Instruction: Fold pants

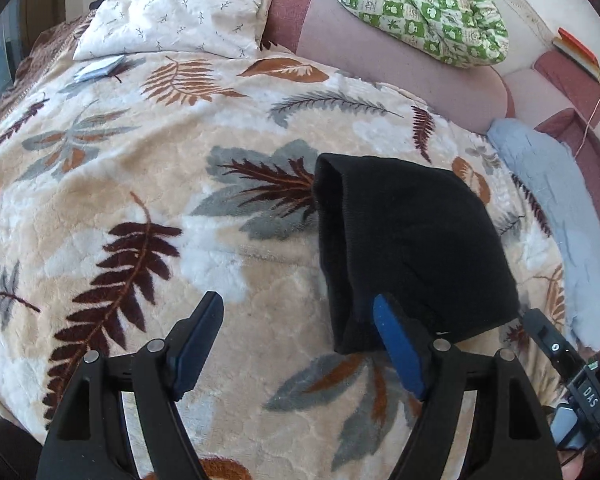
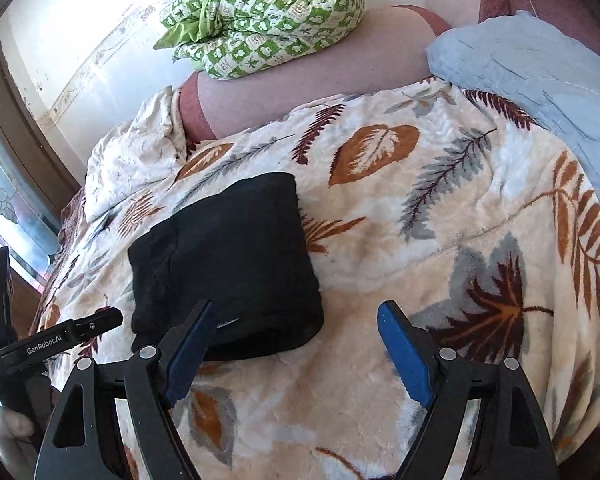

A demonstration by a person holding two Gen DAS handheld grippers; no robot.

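The black pants (image 1: 412, 248) lie folded into a compact bundle on the leaf-patterned blanket (image 1: 140, 200). My left gripper (image 1: 298, 312) is open and empty, just in front of the bundle's near left corner, its right fingertip at the bundle's edge. In the right wrist view the pants (image 2: 228, 264) lie left of centre on the blanket (image 2: 420, 240). My right gripper (image 2: 296, 316) is open and empty at the bundle's near right corner. The other gripper shows at the left edge (image 2: 60, 340) of that view.
A green checked quilt (image 1: 420, 4) sits on the pink headboard cushion (image 1: 400, 68). A white pillow (image 1: 172, 12) lies at the far left, a light blue cloth (image 1: 556, 208) along the right. A window (image 2: 4, 200) is at the left.
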